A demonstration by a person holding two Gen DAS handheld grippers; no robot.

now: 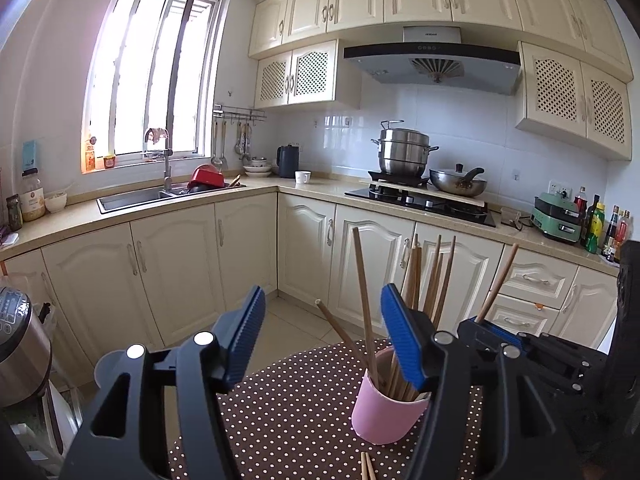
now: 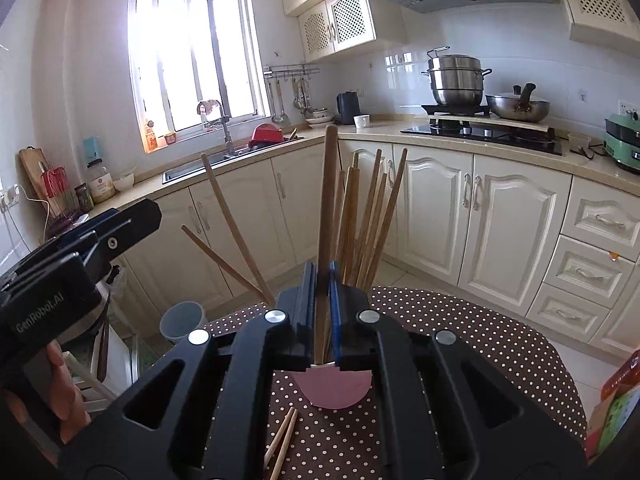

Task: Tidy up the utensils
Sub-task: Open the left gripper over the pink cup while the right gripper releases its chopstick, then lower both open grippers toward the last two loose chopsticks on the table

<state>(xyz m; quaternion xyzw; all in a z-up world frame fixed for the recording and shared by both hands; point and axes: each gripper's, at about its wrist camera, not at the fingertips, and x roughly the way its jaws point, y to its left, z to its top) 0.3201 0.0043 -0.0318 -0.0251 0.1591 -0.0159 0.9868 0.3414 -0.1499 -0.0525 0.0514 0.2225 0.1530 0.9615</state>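
Wooden chopsticks (image 2: 362, 216) crowd the pink cup (image 1: 386, 412) beside right gripper (image 2: 323, 280).

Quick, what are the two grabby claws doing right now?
Left gripper: open, holding nothing, beside the pink cup.
Right gripper: shut on a chopstick standing in the cup.

"GenRobot.AI" in pale letters on the black left gripper (image 2: 120, 236) body, other labels unreadable

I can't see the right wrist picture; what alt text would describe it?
The right tongs are shut on one upright wooden chopstick above a pink cup full of chopsticks on a polka-dot table. Two loose chopsticks lie nearby.
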